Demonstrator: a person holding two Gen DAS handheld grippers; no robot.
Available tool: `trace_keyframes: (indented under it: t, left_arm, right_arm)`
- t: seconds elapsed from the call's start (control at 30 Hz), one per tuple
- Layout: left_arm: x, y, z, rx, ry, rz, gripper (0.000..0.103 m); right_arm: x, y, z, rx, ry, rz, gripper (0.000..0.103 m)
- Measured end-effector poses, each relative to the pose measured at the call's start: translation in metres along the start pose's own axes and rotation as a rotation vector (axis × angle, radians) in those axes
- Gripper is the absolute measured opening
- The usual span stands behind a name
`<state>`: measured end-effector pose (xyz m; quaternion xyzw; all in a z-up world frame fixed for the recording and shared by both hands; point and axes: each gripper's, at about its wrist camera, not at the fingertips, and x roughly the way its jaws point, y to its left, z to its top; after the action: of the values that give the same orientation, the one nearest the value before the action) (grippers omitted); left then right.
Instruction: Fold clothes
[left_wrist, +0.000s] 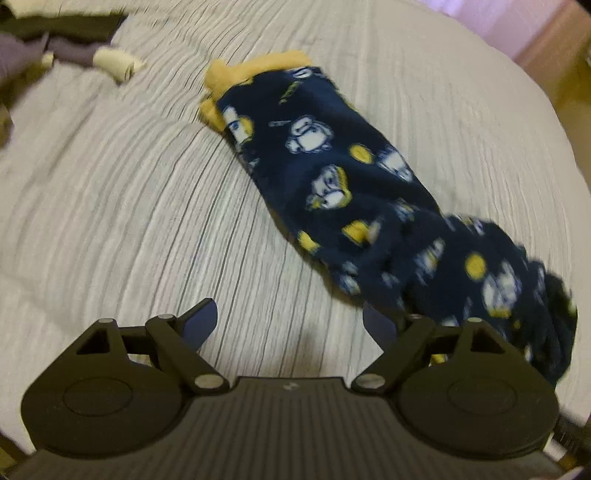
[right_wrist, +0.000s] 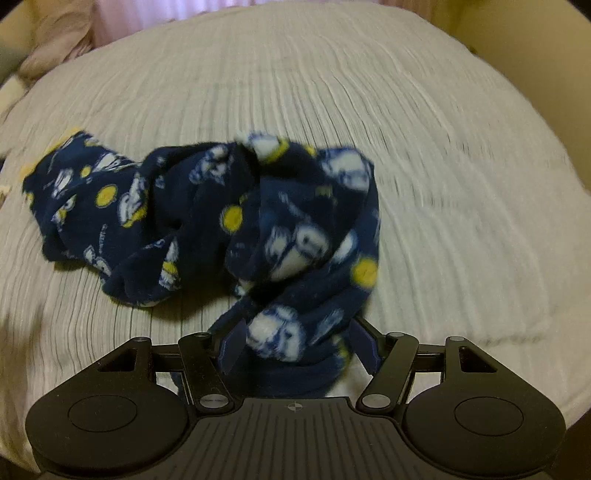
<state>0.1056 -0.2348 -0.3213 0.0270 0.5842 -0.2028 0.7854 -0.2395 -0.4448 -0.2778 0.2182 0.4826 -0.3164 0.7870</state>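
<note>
The navy fleece garment (left_wrist: 354, 192) with white and yellow prints lay stretched across the pale ribbed bedspread (left_wrist: 129, 206), running in the left wrist view from a yellow cuff (left_wrist: 221, 77) at 11 o'clock down to a bunched end at 4 o'clock. The left gripper (left_wrist: 291, 321) hung over bare bedspread with its jaws wide apart and nothing between them; the cloth's near edge lay just beside its right finger. From 7 to 11 o'clock the bedspread was open, up to a heap of other clothes (left_wrist: 55, 40) at the far left corner.

In the right wrist view the right gripper (right_wrist: 295, 343) had its jaws partly apart, with a thick fold of the garment between them; whether the pads pressed on it could not be told. From 12 to 4 o'clock the bedspread ran clear to its rounded edge.
</note>
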Motion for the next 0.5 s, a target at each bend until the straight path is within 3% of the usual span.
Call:
trace_keyframes:
  t: [0.13, 0.17, 0.2, 0.4, 0.43, 0.47, 0.5]
  left_arm:
    - [0.036, 0.025, 0.017, -0.101, 0.002, -0.062, 0.084]
    - [0.044, 0.029, 0.021, -0.123, 0.001, -0.080, 0.084]
    - [0.054, 0.032, 0.026, -0.144, 0.001, -0.097, 0.084]
    - [0.105, 0.036, 0.051, -0.214, -0.028, -0.145, 0.084]
    - [0.110, 0.032, 0.055, -0.200, -0.037, -0.137, 0.083]
    - [0.116, 0.028, 0.059, -0.184, -0.045, -0.129, 0.080]
    - [0.120, 0.025, 0.063, -0.161, -0.050, -0.118, 0.062]
  right_arm:
    - [0.019, 0.001, -0.018, 0.122, -0.022, -0.006, 0.069]
    - [0.023, 0.002, -0.022, 0.152, -0.030, -0.010, 0.083]
    - [0.027, 0.003, -0.026, 0.182, -0.037, -0.015, 0.091]
    - [0.056, 0.010, -0.037, 0.257, -0.058, -0.069, 0.090]
    - [0.057, 0.006, -0.036, 0.263, -0.062, -0.073, 0.084]
    - [0.058, 0.003, -0.036, 0.268, -0.066, -0.077, 0.055]
    - [0.059, 0.000, -0.035, 0.274, -0.070, -0.081, 0.037]
